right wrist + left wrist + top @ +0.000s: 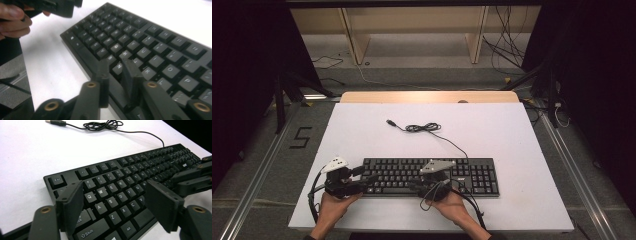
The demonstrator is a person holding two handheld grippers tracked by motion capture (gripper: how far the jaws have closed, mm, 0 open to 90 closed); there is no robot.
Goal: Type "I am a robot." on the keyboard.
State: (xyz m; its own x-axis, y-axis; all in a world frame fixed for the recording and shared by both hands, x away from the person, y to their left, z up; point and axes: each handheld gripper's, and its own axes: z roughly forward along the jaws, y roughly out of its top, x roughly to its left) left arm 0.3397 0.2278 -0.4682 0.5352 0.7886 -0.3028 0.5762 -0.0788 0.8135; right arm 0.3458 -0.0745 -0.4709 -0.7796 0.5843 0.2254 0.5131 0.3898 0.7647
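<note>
Near the front edge of the bench, a little left of its middle, lies the black keyboard, its long side along that edge. At its left end the left gripper hovers low with fingers wide open over the letter keys from Q to V, and nothing is held. Further right, the right gripper stands over the front row near the space bar, its fingers only a little apart and empty. If the aim is to press keys, I think one narrow fingertip should come straight down on a single key, so the left fingers should first be closed. The cable lies coiled behind the keyboard, toward the far edge, well away from both
</note>
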